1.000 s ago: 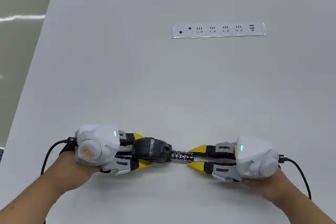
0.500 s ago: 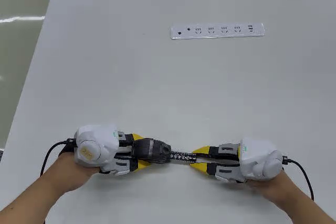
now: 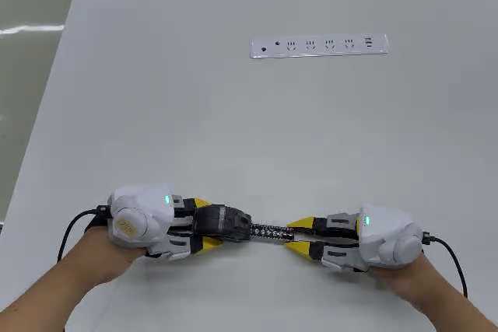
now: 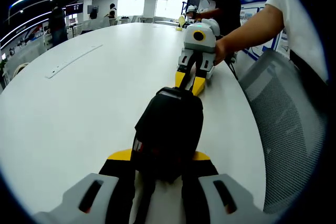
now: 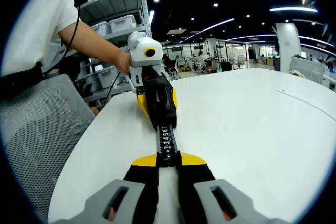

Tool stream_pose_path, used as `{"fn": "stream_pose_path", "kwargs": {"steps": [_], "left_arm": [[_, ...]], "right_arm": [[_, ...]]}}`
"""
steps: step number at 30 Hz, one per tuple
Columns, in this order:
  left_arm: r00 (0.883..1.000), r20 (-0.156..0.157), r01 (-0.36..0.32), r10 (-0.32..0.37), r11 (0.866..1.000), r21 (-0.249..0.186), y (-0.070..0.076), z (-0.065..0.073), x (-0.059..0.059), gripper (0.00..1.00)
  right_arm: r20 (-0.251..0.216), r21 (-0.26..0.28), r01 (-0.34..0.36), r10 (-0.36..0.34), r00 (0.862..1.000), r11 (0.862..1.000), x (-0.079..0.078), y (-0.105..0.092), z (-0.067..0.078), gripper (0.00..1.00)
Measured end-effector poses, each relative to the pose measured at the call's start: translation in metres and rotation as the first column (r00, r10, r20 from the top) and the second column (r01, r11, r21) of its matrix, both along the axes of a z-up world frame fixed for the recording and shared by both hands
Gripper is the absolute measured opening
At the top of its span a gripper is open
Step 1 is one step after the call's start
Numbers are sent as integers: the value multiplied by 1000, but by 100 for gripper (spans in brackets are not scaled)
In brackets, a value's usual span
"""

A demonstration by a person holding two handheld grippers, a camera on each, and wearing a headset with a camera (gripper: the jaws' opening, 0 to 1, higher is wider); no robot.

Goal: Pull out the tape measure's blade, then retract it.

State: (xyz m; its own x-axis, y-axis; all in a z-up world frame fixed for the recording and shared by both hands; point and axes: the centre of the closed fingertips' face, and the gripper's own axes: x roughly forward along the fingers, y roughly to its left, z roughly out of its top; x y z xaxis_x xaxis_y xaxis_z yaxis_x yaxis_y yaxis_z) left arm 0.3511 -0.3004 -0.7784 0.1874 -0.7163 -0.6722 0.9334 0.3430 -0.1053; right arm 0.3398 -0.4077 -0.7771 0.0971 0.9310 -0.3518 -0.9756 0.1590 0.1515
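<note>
A black tape measure case (image 3: 223, 222) lies low over the white table near its front edge, with my left gripper (image 3: 208, 224) shut on it; its body bulks large between the yellow-tipped jaws (image 4: 168, 129). A short length of black blade with white numbers (image 3: 270, 232) runs right from the case to my right gripper (image 3: 299, 236), which is shut on the blade's end. In the right gripper view the blade (image 5: 166, 139) reads 1 to 7 and leads up to the case (image 5: 160, 98).
A white power strip (image 3: 318, 45) lies flat at the far middle of the table (image 3: 233, 114). Cables trail from both grippers toward the front edge. A grey mesh chair (image 4: 283, 129) stands beside the table.
My right gripper has drawn a little to the right, and slightly more blade shows between it and the case. The left gripper has held its place.
</note>
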Motion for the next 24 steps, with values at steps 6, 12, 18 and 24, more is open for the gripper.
{"fn": "stream_pose_path", "kwargs": {"steps": [6,12,18,24], "left_arm": [[1000,-1,0,0,1000,0,0,0,0,30],[1000,-1,0,0,1000,-1,-1,0,0,30],[1000,-1,0,0,1000,1,-1,0,0,30],[1000,-1,0,0,1000,3,-1,0,0,30]], "right_arm": [[-3,1,3,-3,1000,1000,0,-3,0,11],[-10,4,6,-6,1000,1000,-1,-5,0,11],[-10,4,8,-8,1000,1000,-1,-9,0,11],[-13,6,13,-13,1000,1000,-2,-13,0,11]]}}
